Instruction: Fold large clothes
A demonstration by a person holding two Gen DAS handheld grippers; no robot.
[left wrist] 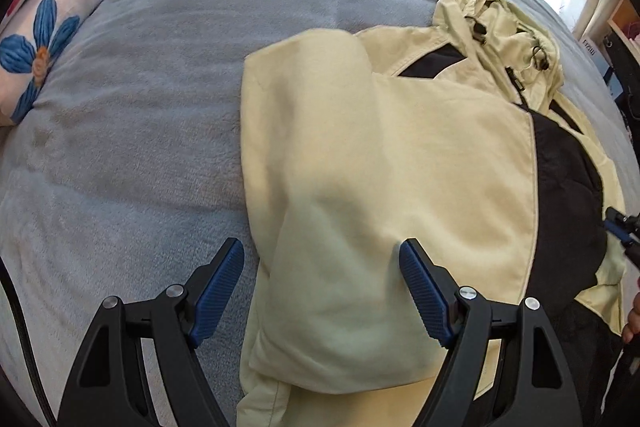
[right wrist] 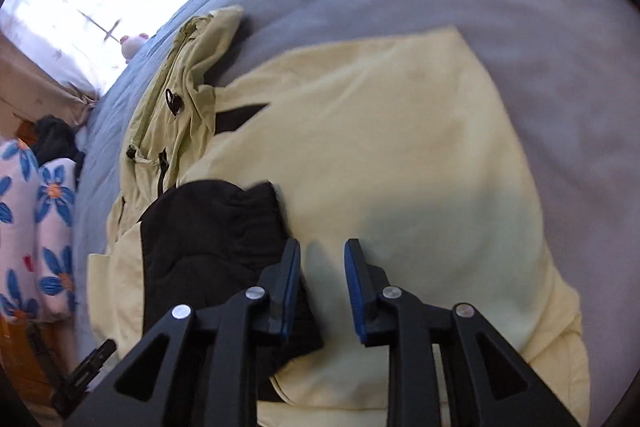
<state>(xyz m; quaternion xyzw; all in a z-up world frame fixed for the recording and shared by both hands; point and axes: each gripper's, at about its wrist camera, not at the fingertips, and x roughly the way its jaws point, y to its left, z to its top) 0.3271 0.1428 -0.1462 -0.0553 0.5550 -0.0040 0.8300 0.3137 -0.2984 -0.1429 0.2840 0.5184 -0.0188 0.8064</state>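
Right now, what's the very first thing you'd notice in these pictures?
A big pale yellow jacket with black panels lies spread on a grey blanket, its hood at the far end. The open left gripper hovers over the folded sleeve at the near edge. A pillow with blue flowers sits on the far left.
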